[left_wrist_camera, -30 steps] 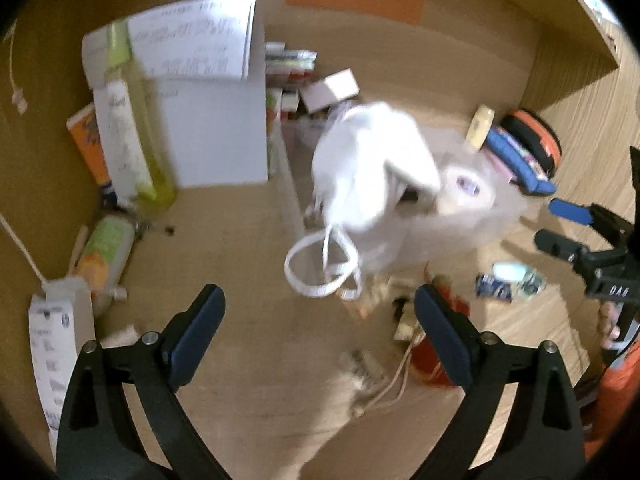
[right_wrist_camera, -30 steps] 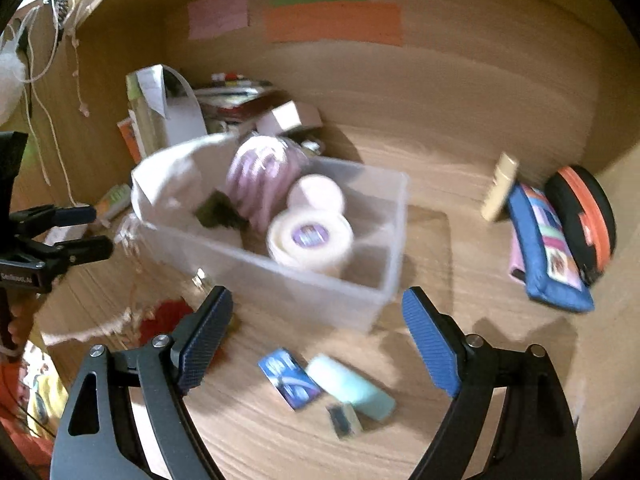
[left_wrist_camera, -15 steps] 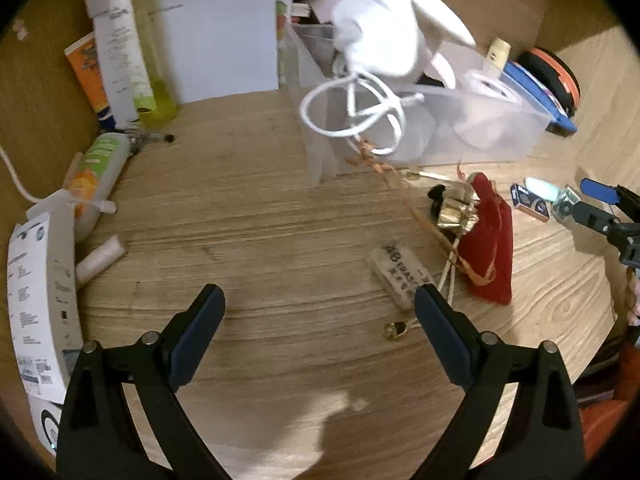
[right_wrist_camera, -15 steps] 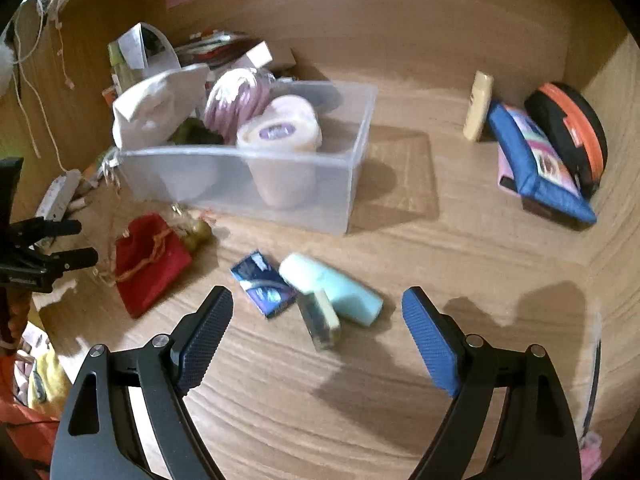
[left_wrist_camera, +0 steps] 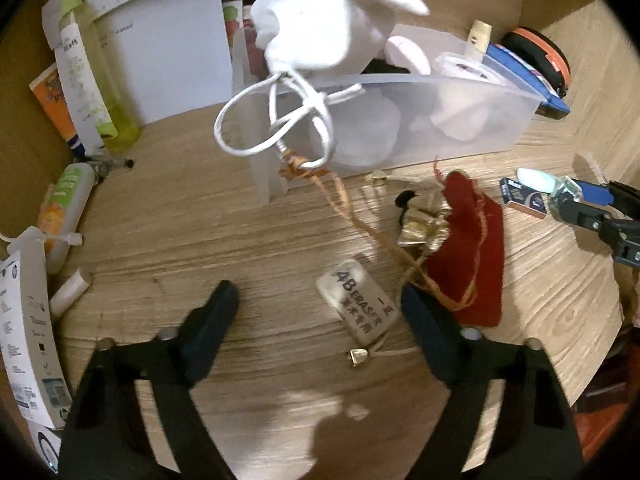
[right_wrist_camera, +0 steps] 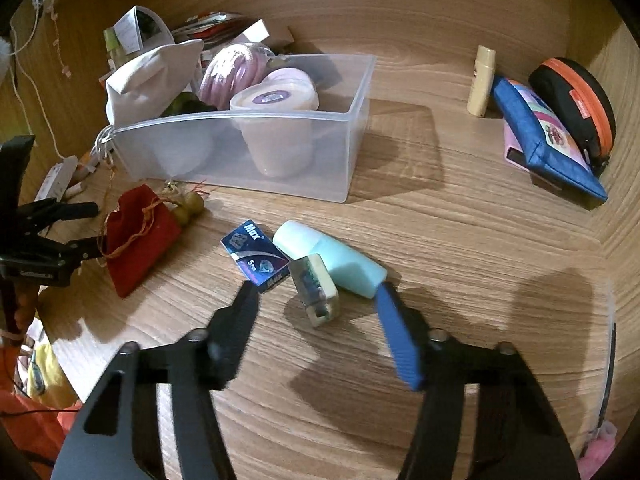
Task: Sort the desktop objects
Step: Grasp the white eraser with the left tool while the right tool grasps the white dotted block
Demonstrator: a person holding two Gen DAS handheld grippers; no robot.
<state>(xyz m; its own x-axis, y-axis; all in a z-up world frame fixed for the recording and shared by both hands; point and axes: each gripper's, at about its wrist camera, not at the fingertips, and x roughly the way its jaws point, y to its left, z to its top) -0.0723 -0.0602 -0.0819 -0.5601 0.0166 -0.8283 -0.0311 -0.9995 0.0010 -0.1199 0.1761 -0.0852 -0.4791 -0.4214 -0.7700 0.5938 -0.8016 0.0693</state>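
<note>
Right wrist: hand-held gripper point(right_wrist_camera: 316, 304) closing round eraser point(right_wrist_camera: 314, 295).

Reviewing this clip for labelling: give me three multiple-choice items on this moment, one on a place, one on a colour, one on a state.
1. Where does the 4B eraser lie?
A. in the clear bin
B. on the desk between the left gripper's fingers
C. on the blue pouch

2. What colour is the drawstring pouch on the desk?
A. red
B. green
C. yellow

3. How does the right gripper stand?
A. shut on the mint case
B. shut on nothing
C. open around a small pale box

Key: 1 B, it rests on bare wood ahead of the left gripper; 2 A, its cloth is red; 3 C, gaps show at both pads, whose jaws have just been closing.
</note>
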